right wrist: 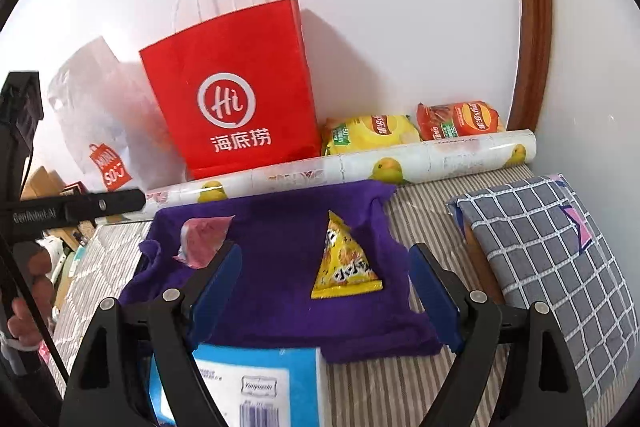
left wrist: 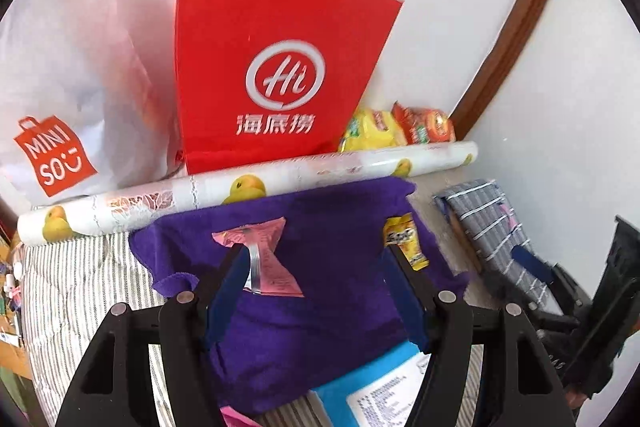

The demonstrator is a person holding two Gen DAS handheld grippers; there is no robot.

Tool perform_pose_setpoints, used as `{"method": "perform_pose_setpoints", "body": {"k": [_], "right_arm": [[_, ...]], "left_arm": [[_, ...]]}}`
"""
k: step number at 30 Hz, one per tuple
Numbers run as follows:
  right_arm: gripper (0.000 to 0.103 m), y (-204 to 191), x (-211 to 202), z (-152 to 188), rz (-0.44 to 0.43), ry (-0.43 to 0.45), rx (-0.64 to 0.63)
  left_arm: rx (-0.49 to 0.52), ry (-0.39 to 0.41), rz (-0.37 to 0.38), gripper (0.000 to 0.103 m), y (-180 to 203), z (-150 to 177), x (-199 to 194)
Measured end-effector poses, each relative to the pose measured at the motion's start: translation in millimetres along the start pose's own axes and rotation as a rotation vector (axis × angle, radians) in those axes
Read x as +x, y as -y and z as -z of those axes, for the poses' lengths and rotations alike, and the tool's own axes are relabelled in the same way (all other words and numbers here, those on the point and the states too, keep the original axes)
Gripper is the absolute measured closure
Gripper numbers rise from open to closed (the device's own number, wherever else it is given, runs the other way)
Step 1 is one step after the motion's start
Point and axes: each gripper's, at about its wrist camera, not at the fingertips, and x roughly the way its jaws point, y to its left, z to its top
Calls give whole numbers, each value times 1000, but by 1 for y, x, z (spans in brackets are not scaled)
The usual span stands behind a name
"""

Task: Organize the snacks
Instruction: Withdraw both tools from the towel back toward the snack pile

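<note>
A purple cloth (left wrist: 320,247) (right wrist: 280,267) lies on a striped bed. On it lie a pink snack packet (left wrist: 268,259) (right wrist: 202,239) at the left and a yellow triangular snack packet (right wrist: 344,267) (left wrist: 406,239) at the right. My left gripper (left wrist: 316,251) is open above the cloth, its left finger over the pink packet. My right gripper (right wrist: 324,255) is open above the cloth, just short of the yellow packet. A red paper bag (left wrist: 276,67) (right wrist: 236,99) stands against the wall. A yellow chip bag (right wrist: 368,135) (left wrist: 368,131) and a red chip bag (right wrist: 460,119) (left wrist: 428,125) lie beside it.
A roll of duck-print paper (left wrist: 248,187) (right wrist: 360,167) lies behind the cloth. A white Miniso bag (left wrist: 60,99) stands at the left. A checked pillow (right wrist: 548,259) (left wrist: 492,227) lies at the right. A blue and white box (right wrist: 248,383) (left wrist: 376,383) lies in front of the cloth.
</note>
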Motion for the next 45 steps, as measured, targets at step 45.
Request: {"method": "perform_pose_setpoints", "body": {"k": [45], "right_arm": [[58,-76,-78,157,-133,-184,-177]], "left_arm": [[-122,-68,-128,37,-23,188,-106]]}}
